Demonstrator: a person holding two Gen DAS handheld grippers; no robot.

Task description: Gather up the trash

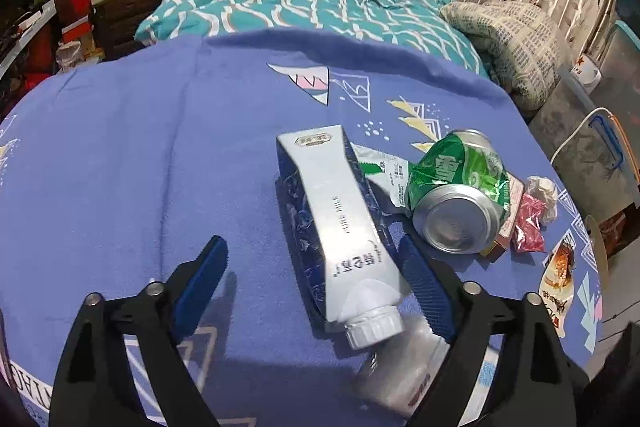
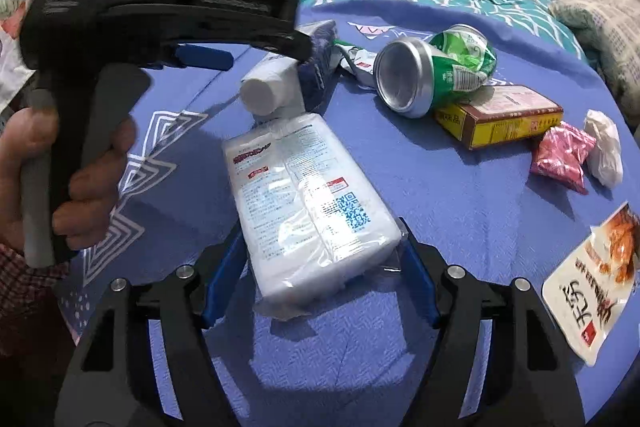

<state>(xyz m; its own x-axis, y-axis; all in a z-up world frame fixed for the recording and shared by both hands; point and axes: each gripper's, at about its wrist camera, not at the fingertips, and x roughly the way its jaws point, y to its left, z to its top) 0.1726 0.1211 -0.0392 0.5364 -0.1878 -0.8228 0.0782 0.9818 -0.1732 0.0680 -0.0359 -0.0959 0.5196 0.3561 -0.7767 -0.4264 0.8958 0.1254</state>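
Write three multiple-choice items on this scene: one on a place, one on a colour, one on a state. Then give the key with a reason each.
1. The crushed can rests against:
A. the yellow box
B. the pillow
C. the floor

2. The tablecloth is:
A. red
B. blue
C. white

3. The left gripper is:
A. shut on the can
B. out of view
C. open around the milk carton

Key: A, the can leans on the box; B, blue cloth under everything; C, one finger stands well clear of the carton.
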